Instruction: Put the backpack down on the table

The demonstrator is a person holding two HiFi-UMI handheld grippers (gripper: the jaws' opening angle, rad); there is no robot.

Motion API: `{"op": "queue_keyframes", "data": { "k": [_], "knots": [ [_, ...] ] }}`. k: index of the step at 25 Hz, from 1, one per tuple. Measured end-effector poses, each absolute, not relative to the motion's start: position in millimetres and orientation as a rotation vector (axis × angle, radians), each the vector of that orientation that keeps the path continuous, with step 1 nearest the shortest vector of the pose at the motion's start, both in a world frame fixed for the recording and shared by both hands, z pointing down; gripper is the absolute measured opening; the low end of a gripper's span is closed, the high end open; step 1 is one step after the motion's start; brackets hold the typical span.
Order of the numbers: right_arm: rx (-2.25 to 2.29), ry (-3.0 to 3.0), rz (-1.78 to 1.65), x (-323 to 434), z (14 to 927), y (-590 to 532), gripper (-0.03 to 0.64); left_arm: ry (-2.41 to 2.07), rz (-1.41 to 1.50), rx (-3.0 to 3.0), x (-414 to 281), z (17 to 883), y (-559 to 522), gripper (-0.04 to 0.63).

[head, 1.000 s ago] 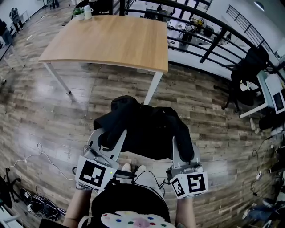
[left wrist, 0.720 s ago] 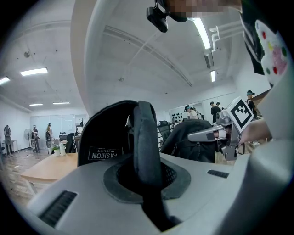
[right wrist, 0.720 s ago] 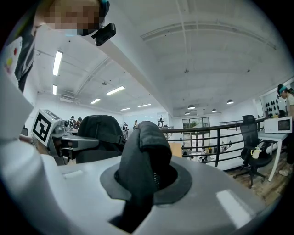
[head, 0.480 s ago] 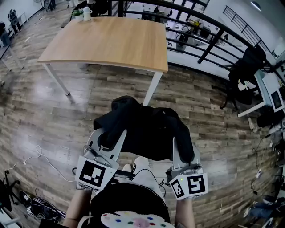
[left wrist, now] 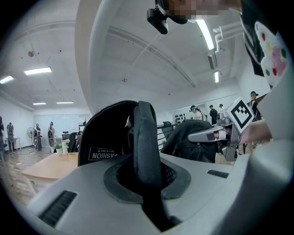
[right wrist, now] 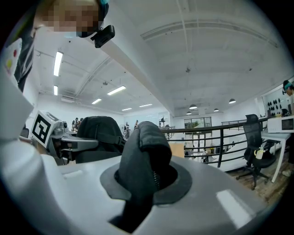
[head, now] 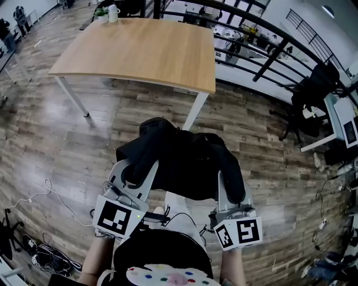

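you have the black backpack (head: 187, 162) up in the air between both grippers, hanging over the wood floor in front of you, short of the near edge of the wooden table (head: 140, 53). nothing of it rests on the table yet.

your left gripper (head: 139, 167) is nearly closed, pinching a padded black strap (left wrist: 146, 137) that stands upright between its jaws. your right gripper (head: 232, 183) is likewise narrow, clamped on a bunched fold of black fabric with a zipper (right wrist: 146, 153) showing in it.

here is what i think could go wrong. both holds are on soft, thin parts of the bag, not on its body, so the weight may drag the strap or the fold out through the pads if you swing or jerk. if only one side lets go, the bag will drop and twist on the other. carry it too low and its underside could catch the table's near edge or the white leg (head: 193, 114) below the corner. set it down too close to that edge and it may slump off onto the floor. the white mug (head: 113, 13) and small plant (head: 100, 12) sit at the far left corner, well apart, so they matter only if you overshoot. also mind the loose cable (head: 45, 195) on the floor to your left as you step in.
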State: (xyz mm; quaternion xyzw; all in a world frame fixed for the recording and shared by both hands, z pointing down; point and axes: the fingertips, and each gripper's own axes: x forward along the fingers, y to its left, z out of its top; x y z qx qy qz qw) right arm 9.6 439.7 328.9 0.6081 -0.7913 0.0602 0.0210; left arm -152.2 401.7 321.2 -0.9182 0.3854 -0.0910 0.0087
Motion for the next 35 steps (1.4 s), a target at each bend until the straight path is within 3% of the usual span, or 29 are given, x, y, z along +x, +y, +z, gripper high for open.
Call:
{"op": "queue_keyframes", "data": {
  "k": [35],
  "knots": [
    [1.683, -2.593, 0.247, 101, 335, 187, 0.058, 1.468, -0.300, -2.804, -67, 326, 178, 0.037]
  ]
}}
